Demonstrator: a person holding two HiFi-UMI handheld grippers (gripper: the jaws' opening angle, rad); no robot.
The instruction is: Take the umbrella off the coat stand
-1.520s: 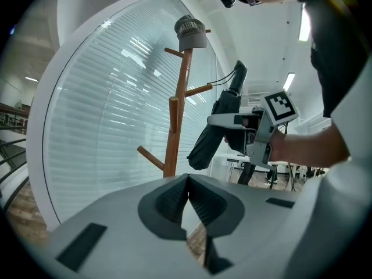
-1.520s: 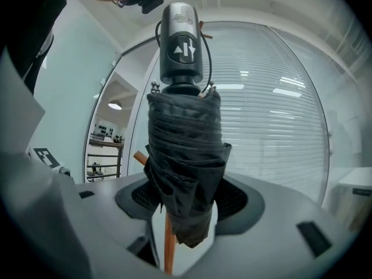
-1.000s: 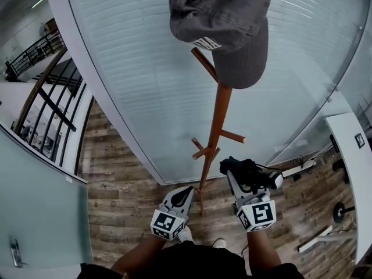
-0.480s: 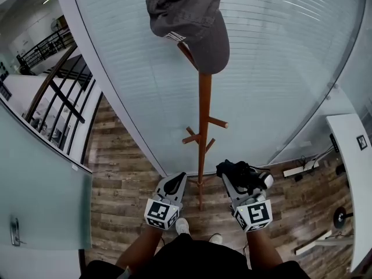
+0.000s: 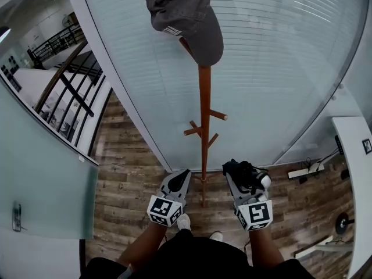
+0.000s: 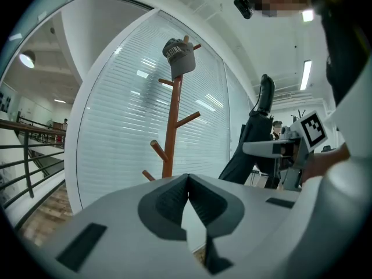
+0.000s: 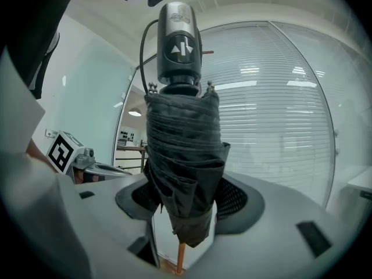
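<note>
A folded black umbrella with a grey push-button handle stands upright between the pads of my right gripper, which is shut on it. In the head view that gripper holds the umbrella just right of the brown wooden coat stand, clear of its pegs. A grey cap hangs on the stand's top. My left gripper is left of the pole, empty, its jaws closed together. The coat stand and cap show ahead in the left gripper view.
A curved glass wall with white blinds stands right behind the stand. Wood-plank floor lies below. A black stair railing is at the left, a white desk at the right, a glass door near left.
Both grippers have drawn slightly back from the coat stand, the right one lower with the umbrella. The view has shifted, so stand and cap sit further left and higher.
</note>
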